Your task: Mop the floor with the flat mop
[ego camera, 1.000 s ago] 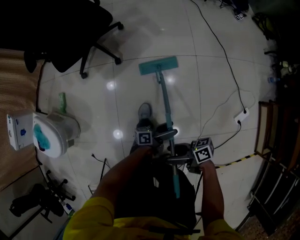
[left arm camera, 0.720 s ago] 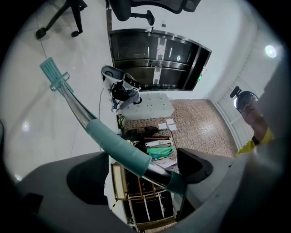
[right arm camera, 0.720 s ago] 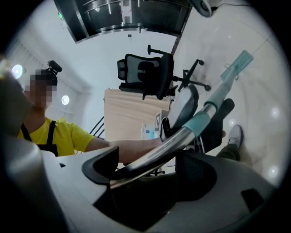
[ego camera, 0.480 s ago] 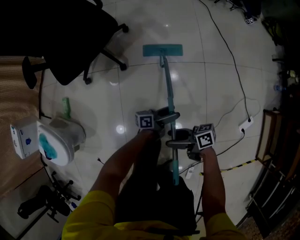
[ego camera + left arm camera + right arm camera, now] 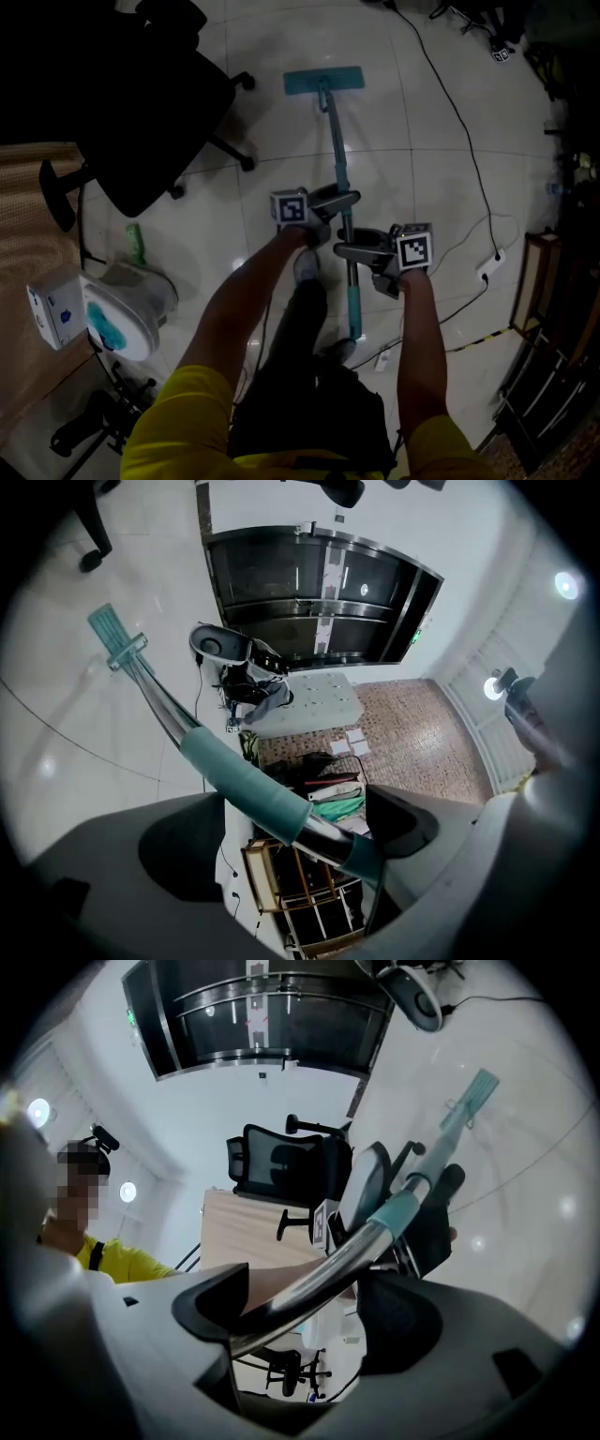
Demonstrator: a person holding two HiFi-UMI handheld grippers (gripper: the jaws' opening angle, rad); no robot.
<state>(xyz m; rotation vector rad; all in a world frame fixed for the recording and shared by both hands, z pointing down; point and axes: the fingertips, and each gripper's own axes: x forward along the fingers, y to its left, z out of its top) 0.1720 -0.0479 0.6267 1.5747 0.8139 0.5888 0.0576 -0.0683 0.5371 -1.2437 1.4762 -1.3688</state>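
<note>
The left gripper has its jaws pinched on the pole of the flat mop. In the left gripper view the two dark jaws press a short bare-metal stretch of pole that sits between teal sleeves. The right gripper is clamped on the same pole, just nearer the person. In its own view the shiny metal tube runs across between both jaws, which squeeze it from either side.

Both forearms reach forward and down from yellow sleeves, the left arm angled in from the left and the right arm almost straight ahead. The grippers face each other across the pole, close together but not touching.

The mop slopes away from the person – its teal head lies flat on the white tiled floor well ahead, and its teal end grip hangs below the right gripper.

Counted: two grippers, each with one marker cube; one mop; one black office chair at upper left; one black cable trailing across the tiles at right.
</note>
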